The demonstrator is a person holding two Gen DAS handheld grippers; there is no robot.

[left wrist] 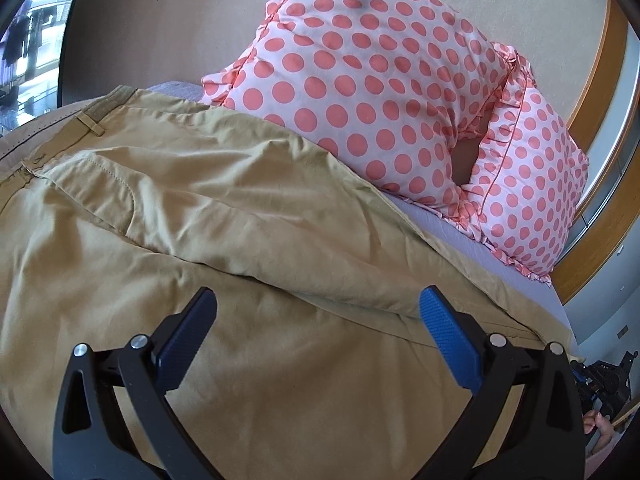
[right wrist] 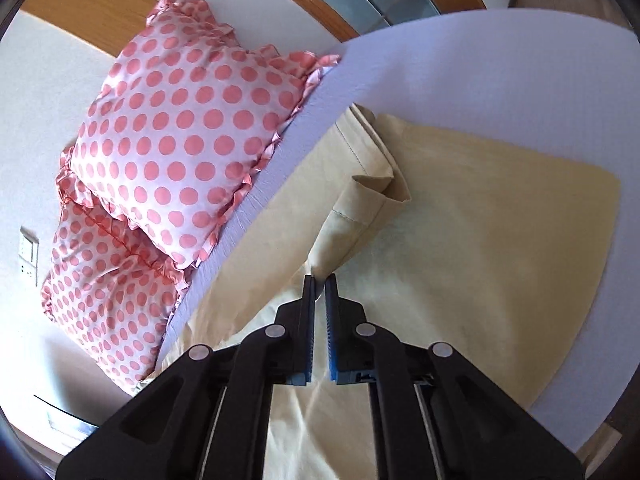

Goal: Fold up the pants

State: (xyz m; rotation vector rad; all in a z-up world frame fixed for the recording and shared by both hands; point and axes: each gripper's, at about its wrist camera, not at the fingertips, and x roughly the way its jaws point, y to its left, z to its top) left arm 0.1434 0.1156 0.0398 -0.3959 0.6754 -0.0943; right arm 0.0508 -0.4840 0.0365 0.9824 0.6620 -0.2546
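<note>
Tan khaki pants lie spread on a bed, with the waistband and a belt loop at the upper left of the left wrist view. My left gripper is open and empty, just above the fabric near a fold in the leg. In the right wrist view the pants lie flat on the lavender sheet. My right gripper is shut on a pinched-up fold of the pants leg near its hem, which rises from the fingertips.
Two pink polka-dot pillows lean at the head of the bed beside the pants. The lavender sheet covers the mattress. A wooden headboard and beige wall stand behind. A window is at far left.
</note>
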